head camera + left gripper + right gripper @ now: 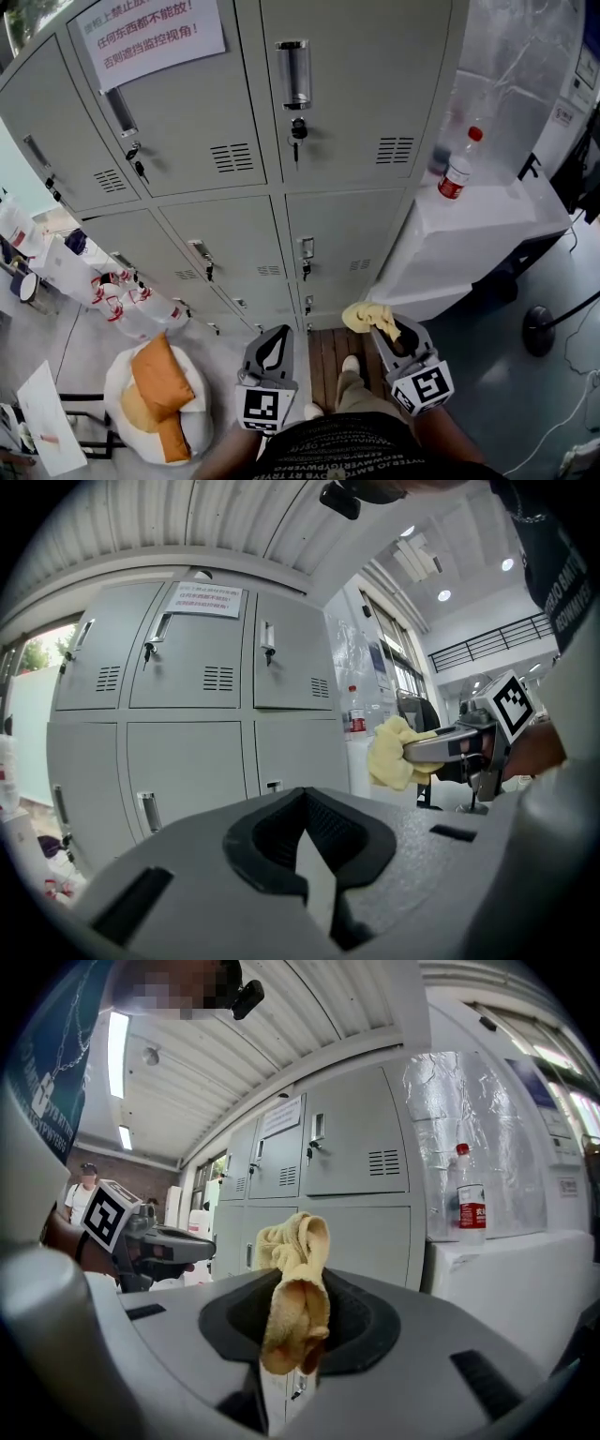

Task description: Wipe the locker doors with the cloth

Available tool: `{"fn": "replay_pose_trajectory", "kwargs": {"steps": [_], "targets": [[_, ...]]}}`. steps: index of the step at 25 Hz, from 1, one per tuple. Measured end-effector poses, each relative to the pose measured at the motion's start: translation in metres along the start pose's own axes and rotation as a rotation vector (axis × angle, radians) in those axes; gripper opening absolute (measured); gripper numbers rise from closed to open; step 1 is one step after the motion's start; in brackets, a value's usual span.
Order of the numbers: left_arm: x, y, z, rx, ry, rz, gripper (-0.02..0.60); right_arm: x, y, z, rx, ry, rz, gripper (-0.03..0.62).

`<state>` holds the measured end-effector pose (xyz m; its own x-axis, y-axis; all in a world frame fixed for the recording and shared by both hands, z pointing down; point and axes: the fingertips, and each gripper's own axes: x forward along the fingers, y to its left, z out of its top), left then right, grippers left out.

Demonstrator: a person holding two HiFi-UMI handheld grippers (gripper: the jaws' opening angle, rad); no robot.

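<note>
A bank of grey locker doors (356, 84) rises in front of me, also visible in the left gripper view (187, 667) and the right gripper view (361, 1147). My right gripper (386, 330) is shut on a bunched yellow cloth (366, 316), which sticks up from its jaws (298, 1269) a short way off the lower doors. The left gripper view shows that cloth (389, 752) held out at the right. My left gripper (274, 336) is low beside it, jaws together and holding nothing (305, 808). Neither gripper touches a door.
A paper notice (150, 33) is stuck on an upper door, and keys (298, 131) hang in the locks. A red-capped bottle (457, 169) stands on a white cabinet (487, 220) to the right. A white bag with orange contents (159, 394) lies at lower left.
</note>
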<state>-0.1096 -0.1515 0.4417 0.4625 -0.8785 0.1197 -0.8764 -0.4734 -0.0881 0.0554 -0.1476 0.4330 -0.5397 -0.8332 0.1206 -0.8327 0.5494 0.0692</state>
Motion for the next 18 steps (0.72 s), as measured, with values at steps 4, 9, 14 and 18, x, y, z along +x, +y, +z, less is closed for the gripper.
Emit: {"fn": "replay_pose_trajectory", "kwargs": {"steps": [4,9,14,18], "targets": [[0.012,0.02,0.003,-0.004,0.007,0.046,0.005,0.031,-0.007,0.001,0.008,-0.014,0.046,0.098],[0.034,0.039,0.006,-0.012,0.018,0.103,0.005,0.075,-0.016,0.017,-0.023,-0.038,0.126,0.098],[0.058,0.053,0.01,-0.019,0.013,0.142,0.005,0.113,-0.032,0.032,-0.05,-0.062,0.176,0.098],[0.074,0.061,0.011,-0.028,0.01,0.166,0.005,0.141,-0.038,0.048,-0.077,-0.087,0.218,0.098]]}}
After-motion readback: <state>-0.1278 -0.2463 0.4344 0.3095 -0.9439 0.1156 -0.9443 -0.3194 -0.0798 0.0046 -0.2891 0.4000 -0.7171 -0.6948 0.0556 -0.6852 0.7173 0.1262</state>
